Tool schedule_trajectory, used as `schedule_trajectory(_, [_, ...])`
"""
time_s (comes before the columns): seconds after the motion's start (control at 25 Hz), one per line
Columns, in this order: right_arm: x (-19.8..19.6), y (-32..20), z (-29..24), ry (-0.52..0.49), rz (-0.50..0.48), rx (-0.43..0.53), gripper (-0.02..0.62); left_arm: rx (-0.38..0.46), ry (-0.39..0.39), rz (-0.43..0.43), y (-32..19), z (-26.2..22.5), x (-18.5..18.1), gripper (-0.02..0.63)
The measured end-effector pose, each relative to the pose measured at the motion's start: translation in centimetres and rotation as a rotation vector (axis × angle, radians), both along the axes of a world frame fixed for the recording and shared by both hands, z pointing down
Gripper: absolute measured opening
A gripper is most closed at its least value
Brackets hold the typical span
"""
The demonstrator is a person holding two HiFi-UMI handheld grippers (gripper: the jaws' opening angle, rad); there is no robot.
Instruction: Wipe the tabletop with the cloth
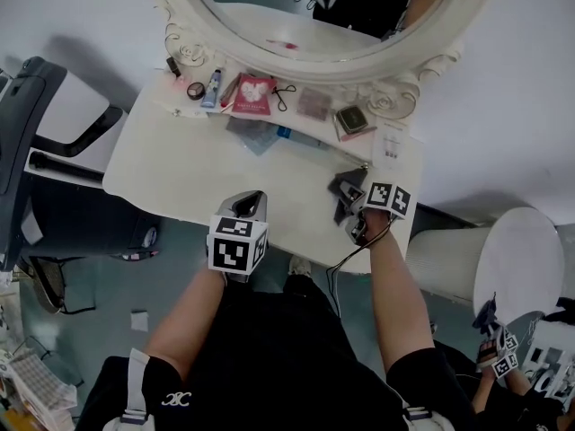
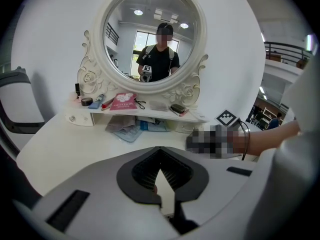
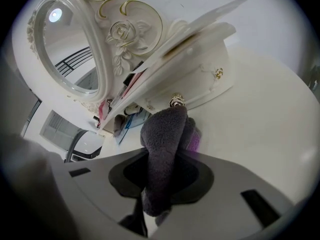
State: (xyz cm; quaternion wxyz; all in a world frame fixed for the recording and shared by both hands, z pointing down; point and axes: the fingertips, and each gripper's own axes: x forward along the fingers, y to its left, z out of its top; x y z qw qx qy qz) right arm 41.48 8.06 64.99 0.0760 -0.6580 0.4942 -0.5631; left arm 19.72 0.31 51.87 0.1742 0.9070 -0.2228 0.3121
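The cloth (image 3: 162,144) is a grey, plush wad pinched in your right gripper (image 1: 352,206), whose jaws are clamped on its lower part. The rest stands forward out of them. Its long axis runs along the jaws, and its tip points at the small knob (image 3: 175,101) on the vanity's drawer shelf (image 3: 200,79).

From the head view, the cloth (image 1: 345,189) sits over the right end of the tabletop (image 1: 198,173), close to the front edge. Whether it is pressed onto the surface or just above it cannot be told.

The relation that matters is that nearly all the bare tabletop lies to your left of the cloth, stretching toward your left gripper (image 1: 244,206). A wipe would probably have to sweep leftward, with the wad laid flat rather than end-on.

Your left gripper has its jaws together on nothing and hangs at the front edge, right in that path.

At the back, a pink packet (image 1: 254,95) and small items rest on the shelf under the mirror (image 1: 225,32).
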Motion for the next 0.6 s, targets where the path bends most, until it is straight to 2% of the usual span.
schedule_trajectory(0.24, [-1.6,2.8,0.0,0.007,0.013,-0.020,0.092,-0.007,0.020,0.051,0.3,-0.2,0.7,0.000])
schedule_trajectory(0.6, [-3.8,8.6,0.2,0.011,0.114,-0.058,0.094,-0.015,0.051,0.152,0.7,-0.6,0.7,0.000])
